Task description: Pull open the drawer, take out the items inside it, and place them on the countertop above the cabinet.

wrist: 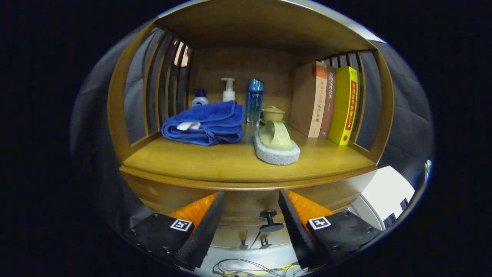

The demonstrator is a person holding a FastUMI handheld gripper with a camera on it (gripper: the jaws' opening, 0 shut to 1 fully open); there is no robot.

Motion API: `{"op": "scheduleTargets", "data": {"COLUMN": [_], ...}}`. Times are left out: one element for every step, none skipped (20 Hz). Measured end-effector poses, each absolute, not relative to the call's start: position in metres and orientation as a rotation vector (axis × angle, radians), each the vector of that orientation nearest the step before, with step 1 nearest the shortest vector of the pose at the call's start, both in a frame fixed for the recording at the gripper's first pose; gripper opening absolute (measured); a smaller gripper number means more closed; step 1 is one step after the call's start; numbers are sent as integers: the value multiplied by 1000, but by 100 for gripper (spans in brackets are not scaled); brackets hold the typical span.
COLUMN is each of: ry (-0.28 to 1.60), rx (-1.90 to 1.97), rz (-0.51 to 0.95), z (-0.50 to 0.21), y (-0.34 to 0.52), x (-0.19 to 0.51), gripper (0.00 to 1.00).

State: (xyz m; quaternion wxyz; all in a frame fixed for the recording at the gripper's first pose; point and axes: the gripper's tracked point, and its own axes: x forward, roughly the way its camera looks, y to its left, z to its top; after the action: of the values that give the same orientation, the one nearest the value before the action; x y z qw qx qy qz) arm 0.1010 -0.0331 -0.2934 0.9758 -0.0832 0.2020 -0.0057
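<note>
My gripper (251,202) is open, its two black-and-orange fingers (209,215) spread wide with nothing held. Between them, a little below the tips, sits the drawer's dark knob (270,219) on the wooden drawer front (246,206); the drawer looks closed. Above it lies the wooden countertop (215,163) of the cabinet. On the countertop rest a folded blue towel (207,123) and a pale green scrubber with a white sponge base (276,144).
At the back of the shelf stand a small white bottle (199,98), a pump bottle (228,90), a blue bottle (255,100) and a small yellow lidded pot (273,114). Three books (326,102) lean at the right. Slatted wooden sides close in the shelf. Lower knobs (264,242) and cables lie below.
</note>
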Motion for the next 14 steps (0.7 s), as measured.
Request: {"op": "scheduleTargets", "data": {"ry": [402, 393, 375, 358, 346, 332, 305, 275, 248, 227, 216, 197, 178, 158], "rx": [-173, -175, -168, -157, -147, -146, -150, -150, -146, -140, -133, -131, -132, -128], "rz": [-14, -12, -6, -1, 8, 7, -7, -13, -13, -3, 8, 20, 26, 35], "z": [-279, -265, -250, -234, -223, -206, -185, -165, -144, -126, -110, -93, -77, -61], "y": [-32, -28, -22, -17, -10, -10, -12, -12, -12, -10, -8, -6, -5, -3], "x": [99, 93, 87, 79, 69, 61, 54, 48, 42, 36, 30, 26, 24, 20], "gripper": [94, 95, 94, 94, 95, 96, 96, 97, 97, 98, 98, 98, 98, 98]}}
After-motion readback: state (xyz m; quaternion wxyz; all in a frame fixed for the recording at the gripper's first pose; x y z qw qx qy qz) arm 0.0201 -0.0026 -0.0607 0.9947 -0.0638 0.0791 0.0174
